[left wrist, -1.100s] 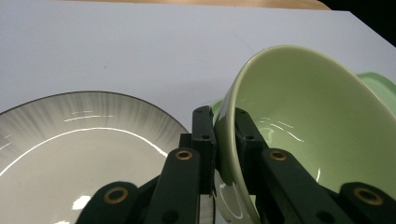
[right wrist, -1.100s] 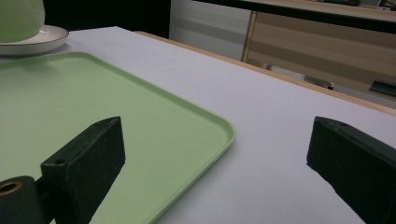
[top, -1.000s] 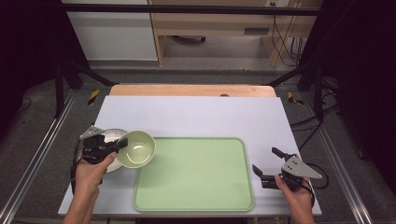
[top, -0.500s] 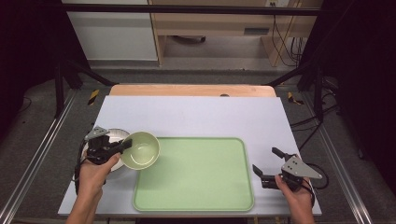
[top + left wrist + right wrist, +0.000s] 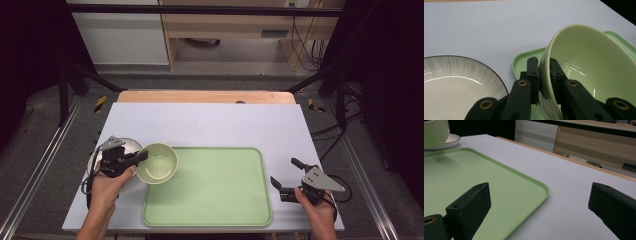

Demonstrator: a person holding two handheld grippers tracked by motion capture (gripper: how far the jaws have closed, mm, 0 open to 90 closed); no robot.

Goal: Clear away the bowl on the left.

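A pale green bowl [image 5: 158,162] hangs over the left edge of the green tray [image 5: 215,200], tilted. My left gripper [image 5: 141,157] is shut on its rim. In the left gripper view the two jaws pinch the bowl [image 5: 586,65] wall, one inside and one outside, above the tray [image 5: 524,58] corner. A white plate with a dark rim [image 5: 127,145] lies on the table just left of the bowl; the same plate [image 5: 454,85] fills the lower left of the left gripper view. My right gripper [image 5: 285,173] stands open beside the tray's right edge, with nothing between its jaws.
The tray [image 5: 474,185] lies on a white sheet [image 5: 225,122] that covers a wooden table [image 5: 200,96]. Dark frame legs and cables stand beyond the table's sides. In the right gripper view the bowl [image 5: 435,132] and plate [image 5: 450,141] sit far off.
My left gripper has carried the bowl to the right, from above the plate to over the tray's left edge. The right gripper has stayed where it was.
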